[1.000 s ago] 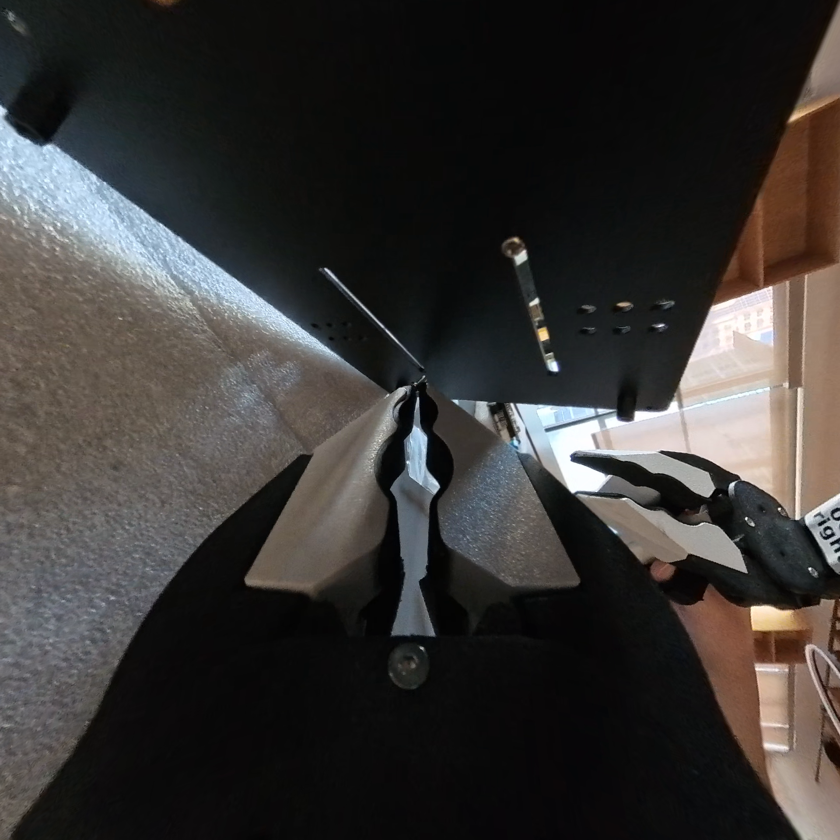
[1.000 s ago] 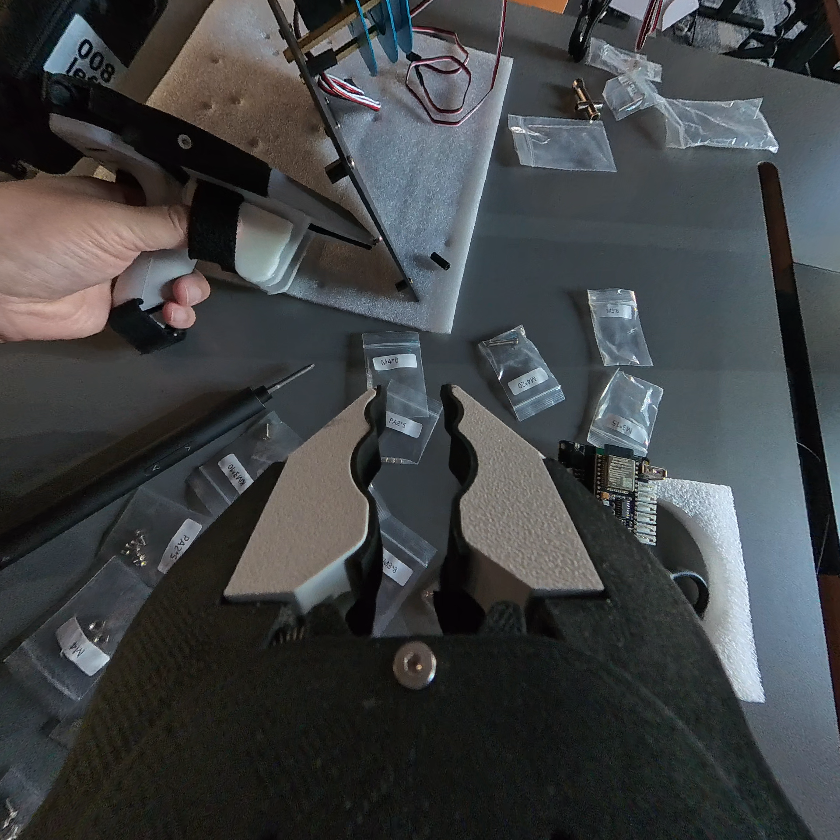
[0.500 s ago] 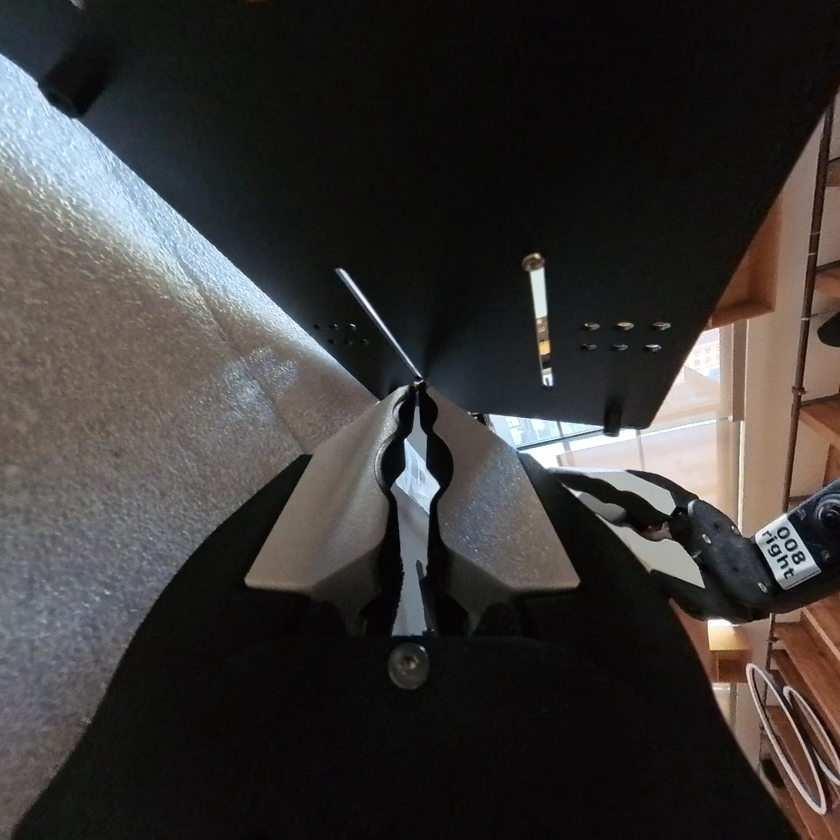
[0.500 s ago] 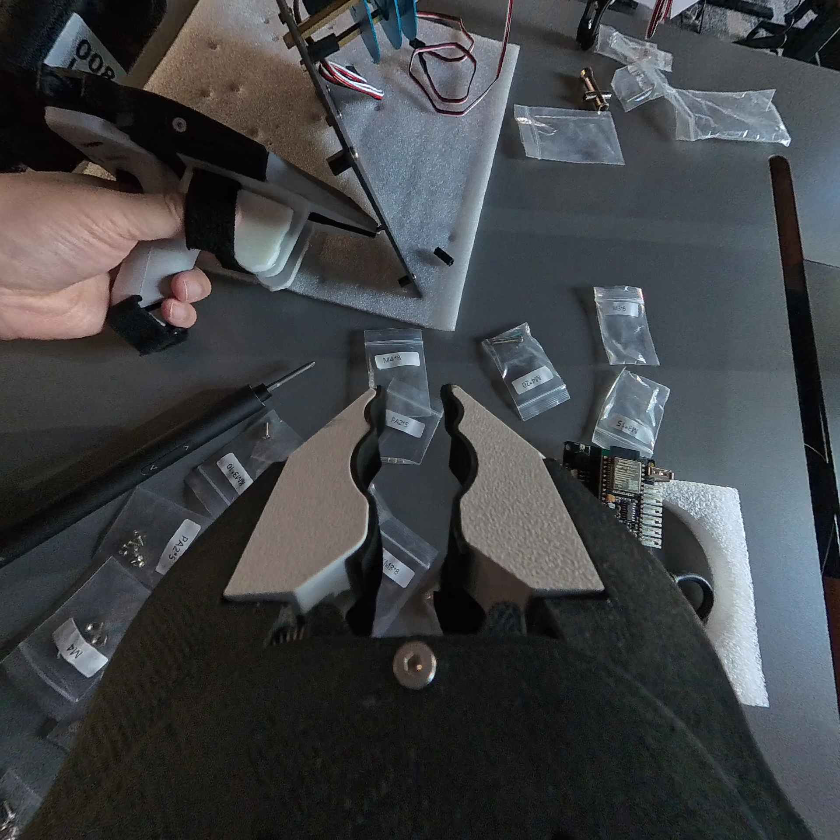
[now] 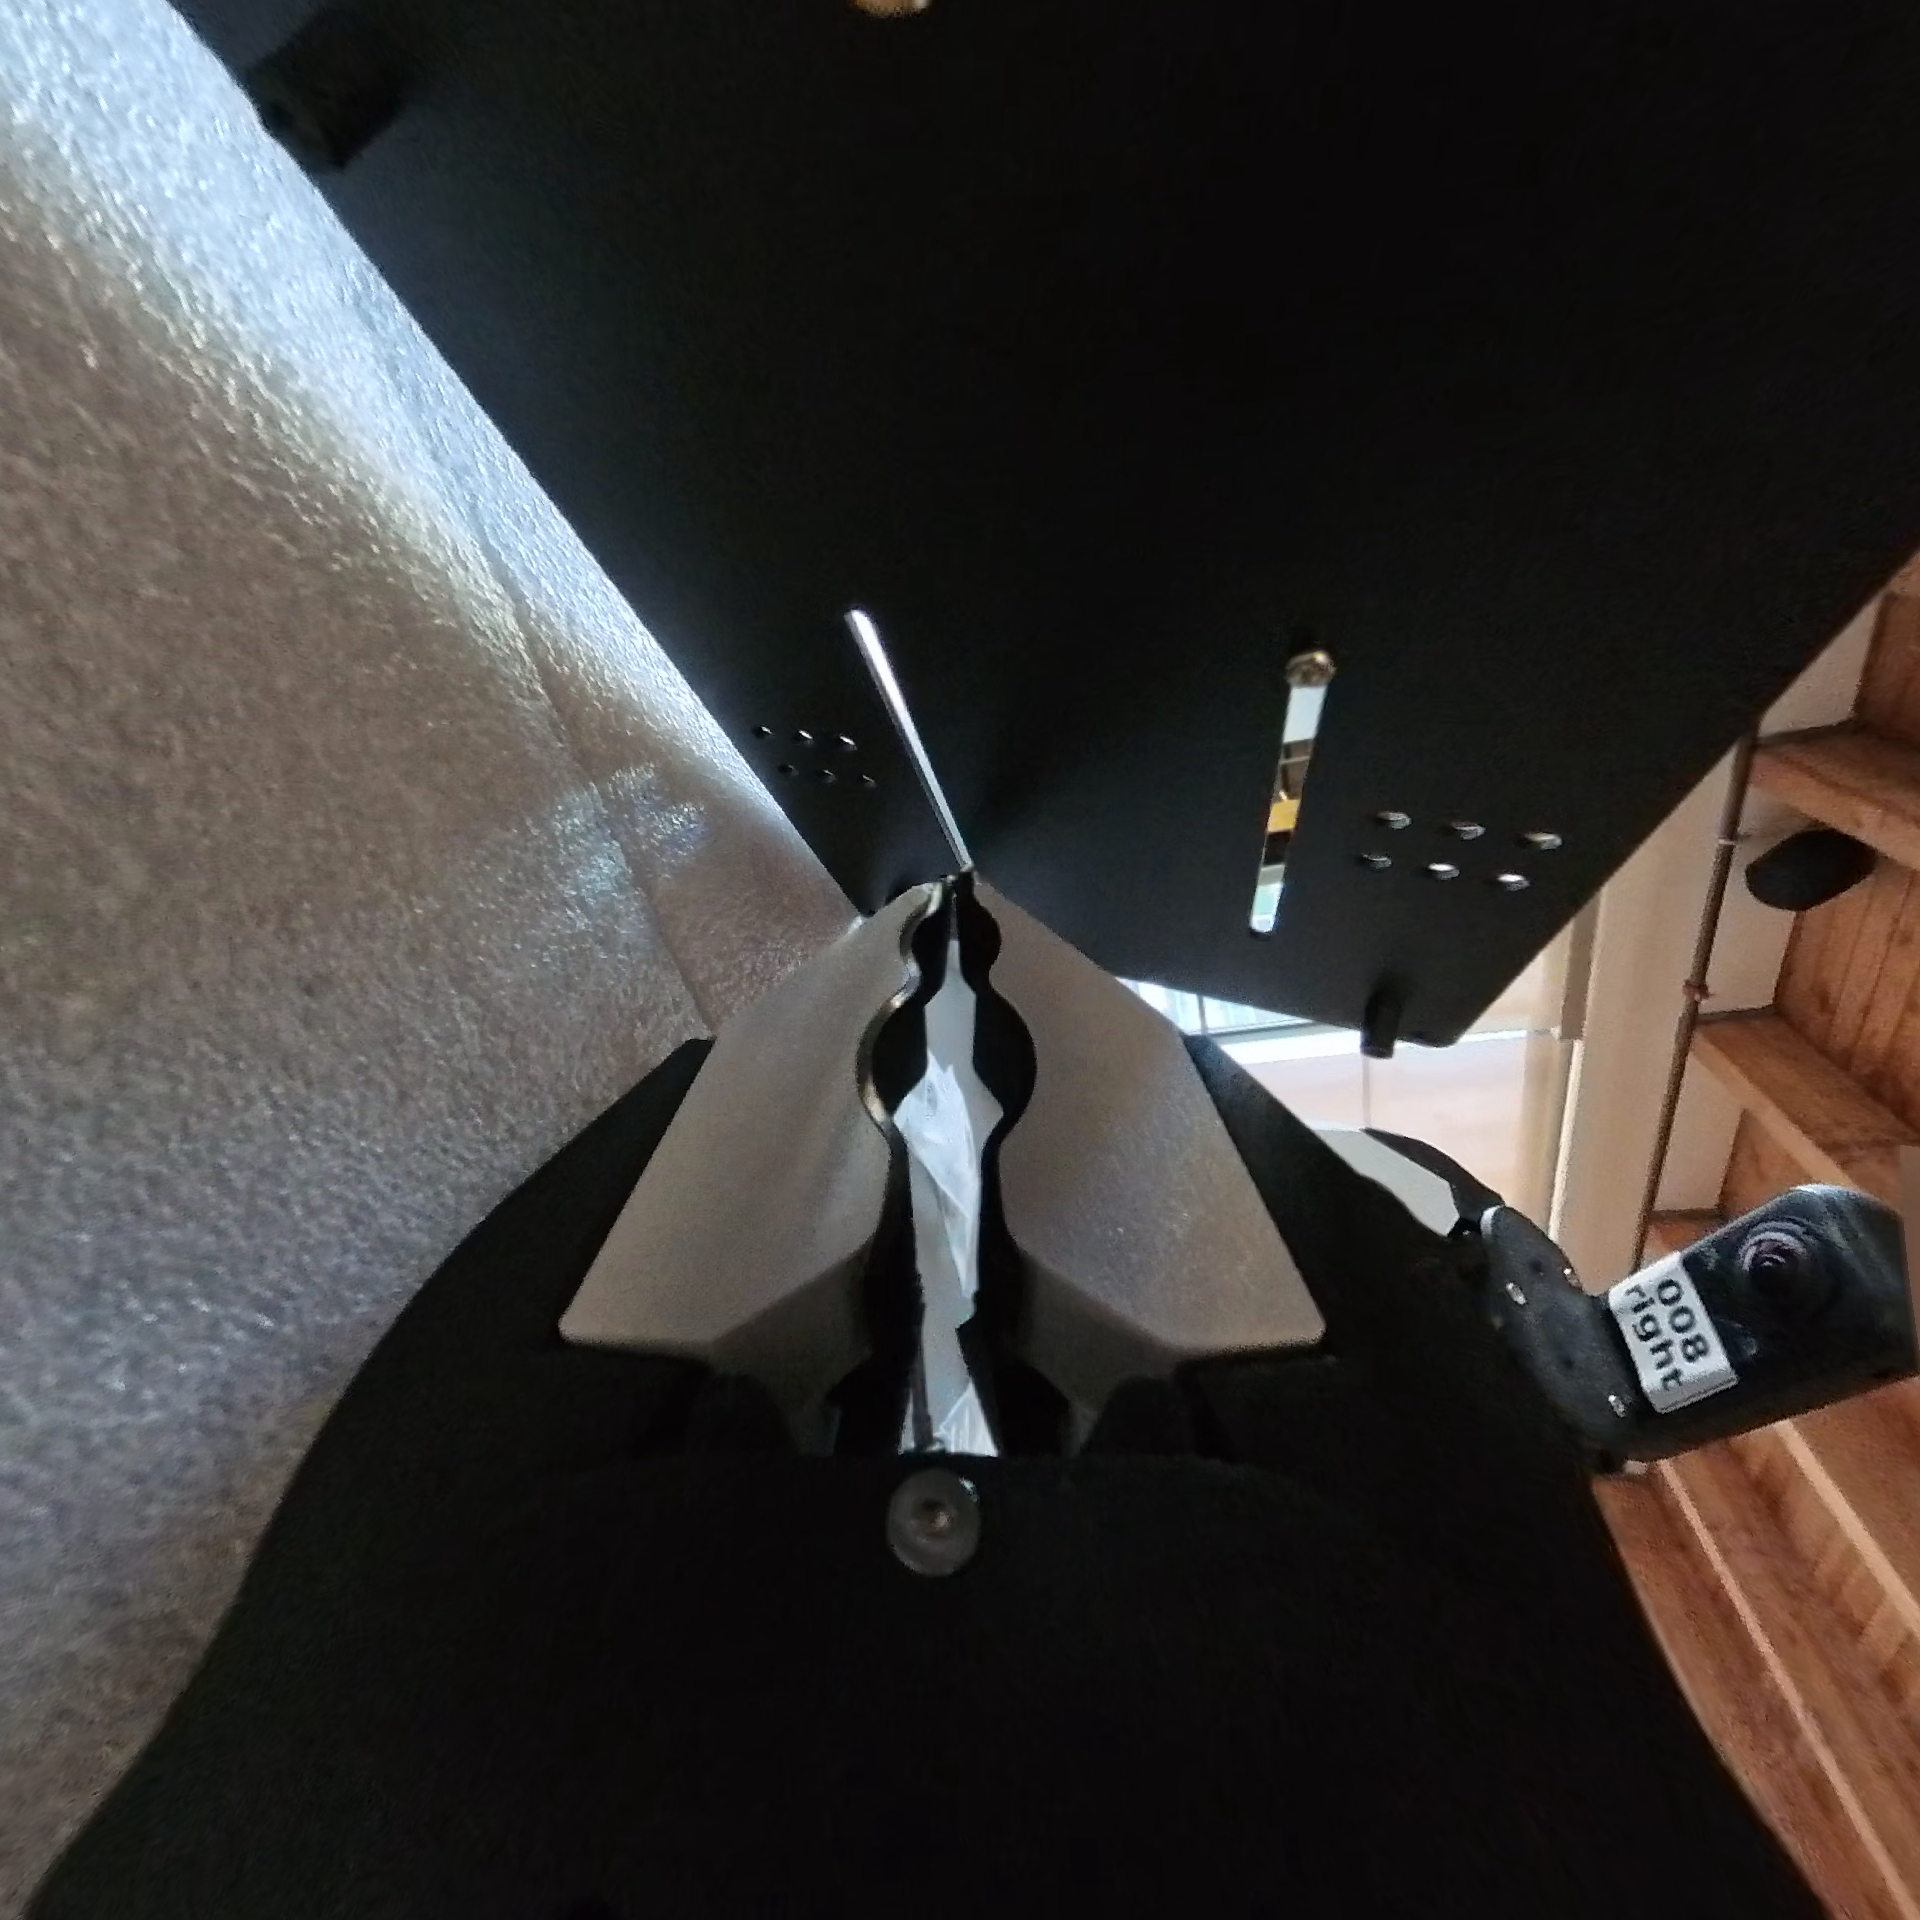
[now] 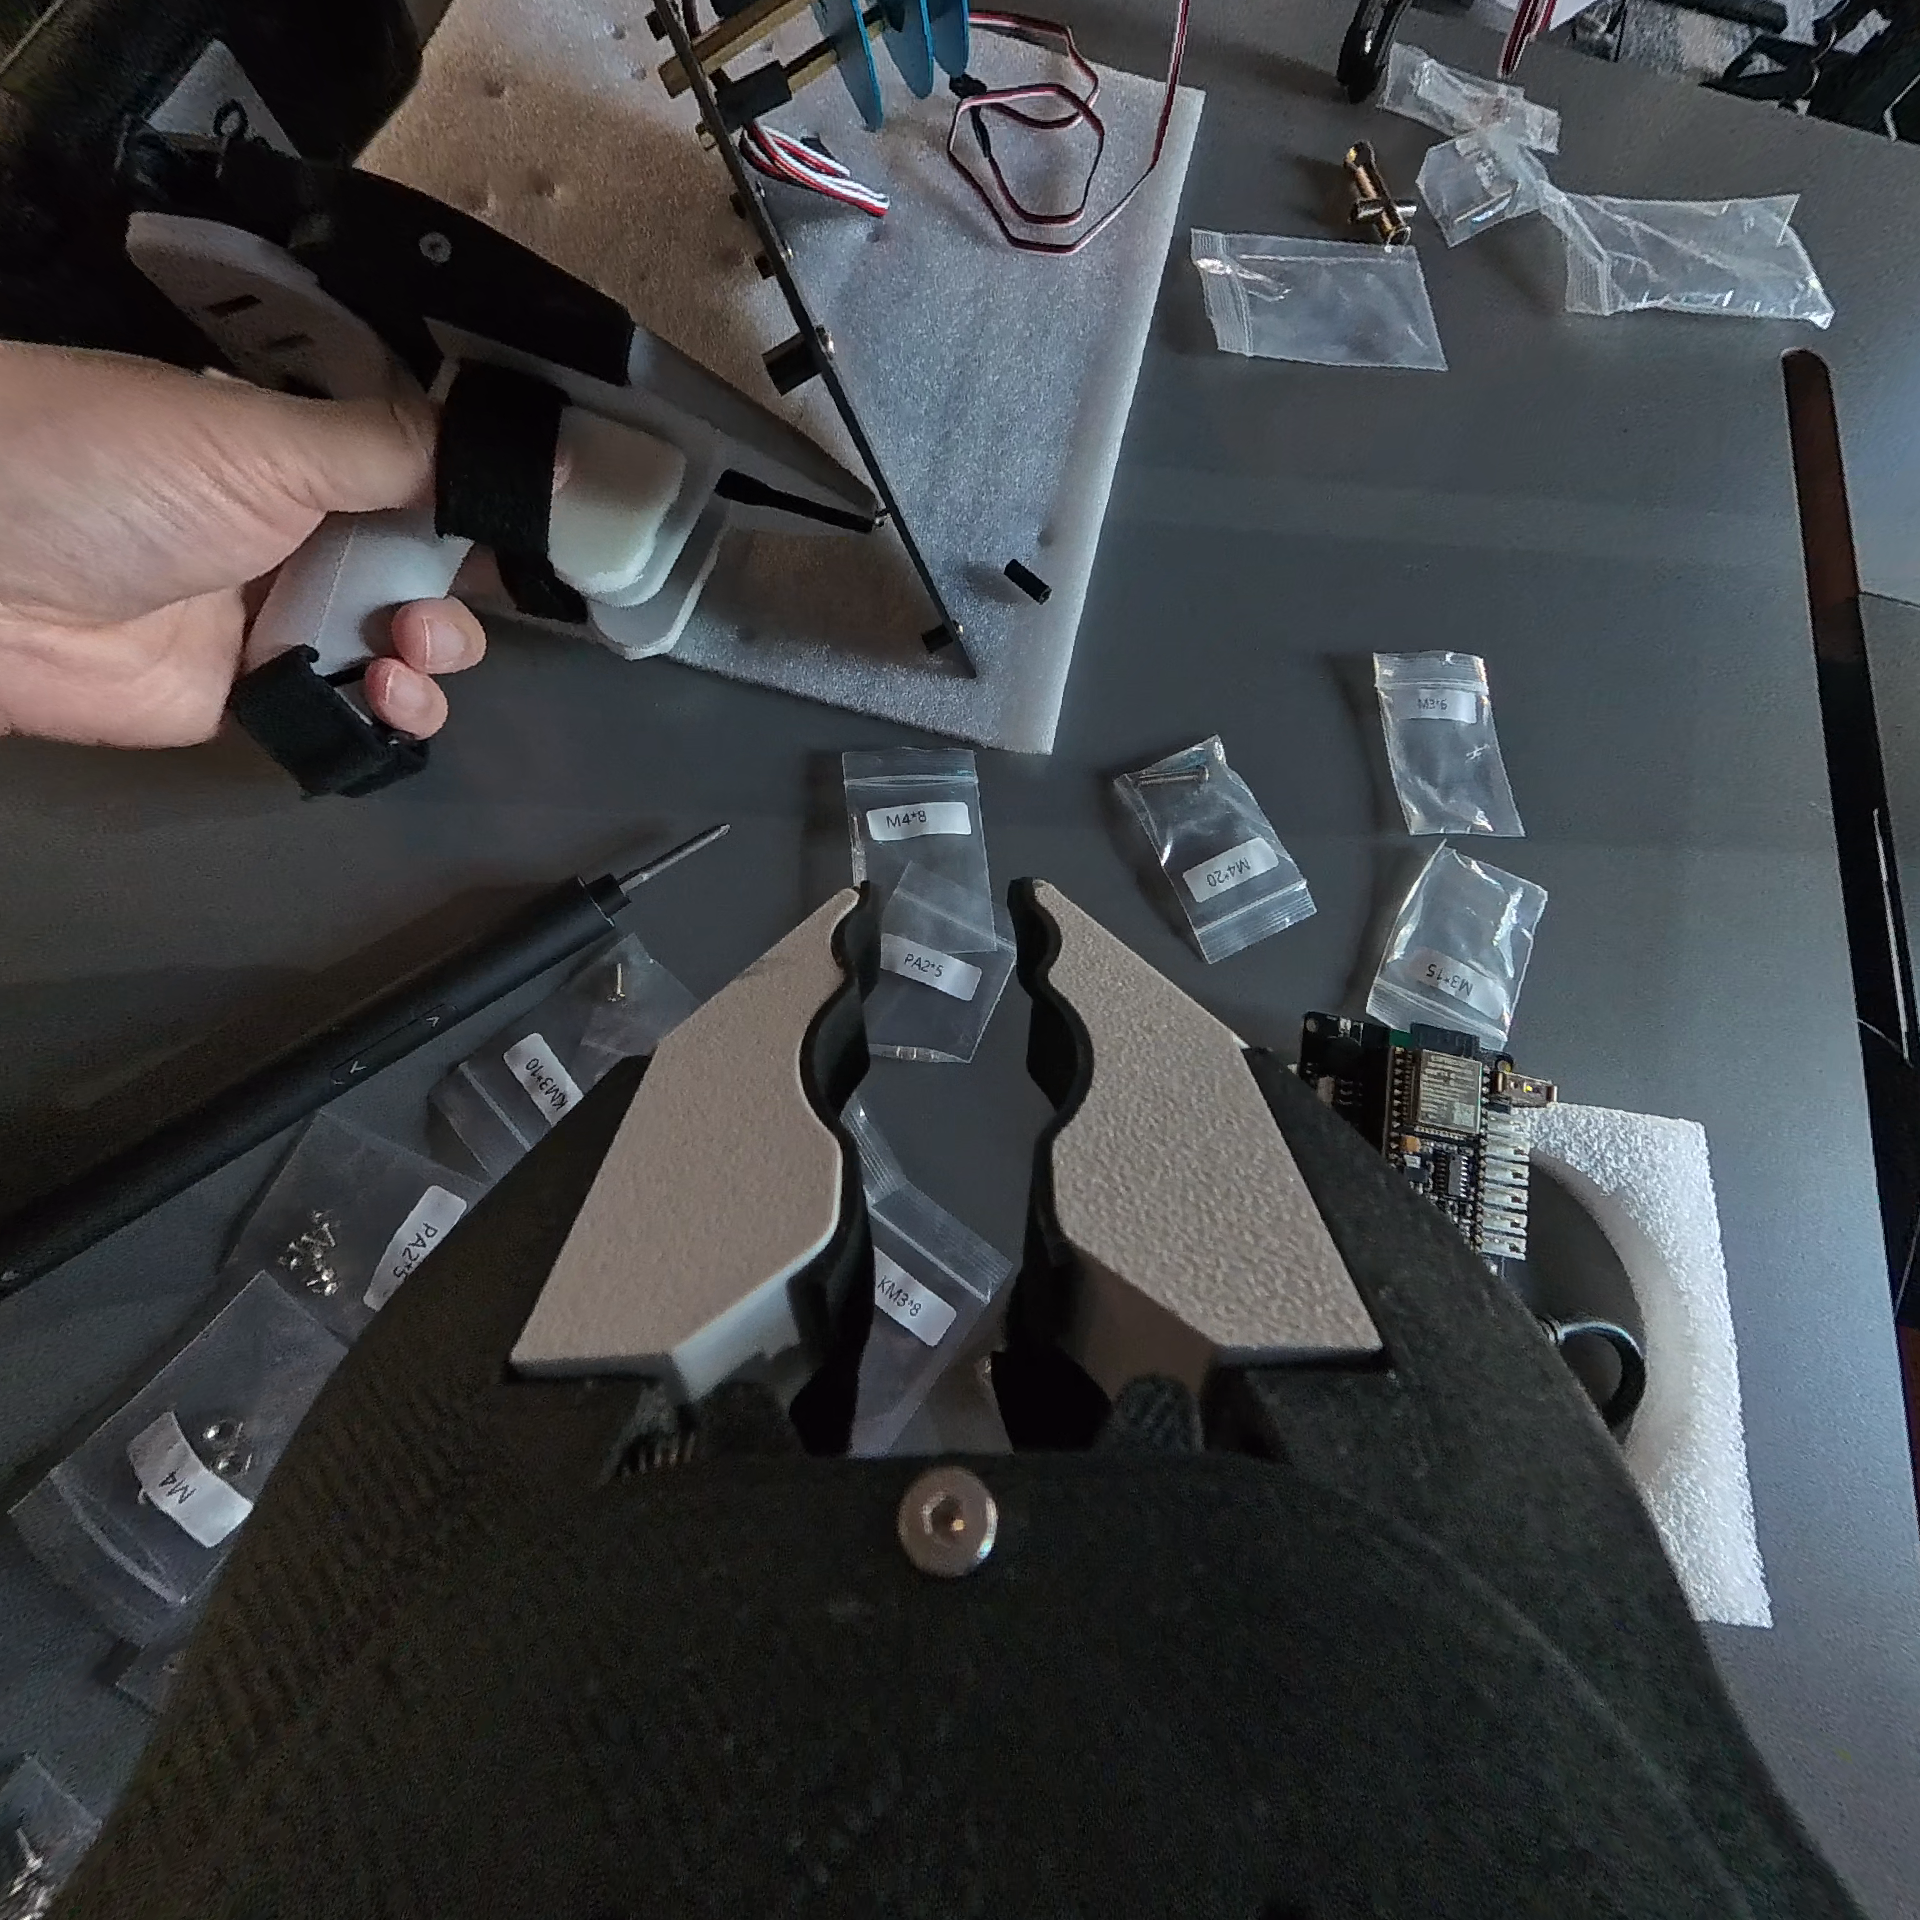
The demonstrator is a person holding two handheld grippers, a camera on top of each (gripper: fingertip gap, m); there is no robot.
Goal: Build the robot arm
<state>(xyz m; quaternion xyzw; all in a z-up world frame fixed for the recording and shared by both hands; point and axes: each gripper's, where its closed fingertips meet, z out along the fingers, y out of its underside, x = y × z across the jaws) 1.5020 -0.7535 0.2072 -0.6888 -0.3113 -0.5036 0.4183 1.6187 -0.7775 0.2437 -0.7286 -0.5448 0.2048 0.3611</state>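
My left gripper point(image 5: 957, 883) is shut, its tips pinching a black perforated plate point(image 5: 1039, 416) at the end of a thin slot. The plate stands tilted on edge over a white foam sheet point(image 5: 260, 831). In the right wrist view a hand holds this gripper point(image 6: 868, 509) against the plate point(image 6: 831, 343), which carries brass standoffs, blue parts and servo wires. My right gripper point(image 6: 940, 899) is open and empty, hovering over small labelled zip bags point(image 6: 925, 966) on the grey table point(image 6: 1299, 540).
A black screwdriver point(image 6: 343, 1060) lies at the left among bags of screws point(image 6: 312, 1247). A small circuit board point(image 6: 1444, 1122) lies beside a white foam piece point(image 6: 1662, 1299) at the right. More bags point(image 6: 1320, 301) and a brass part point(image 6: 1377, 197) lie at the far side. Some 12 cm of space lies between my two pairs of fingers. To the black screwdriver point(image 6: 343, 1060): right tips about 15 cm, left tips about 20 cm.
The left gripper has turned with the plate, so the plate stands steeper. The right gripper has slid lower and rightward in the left view and stays open.
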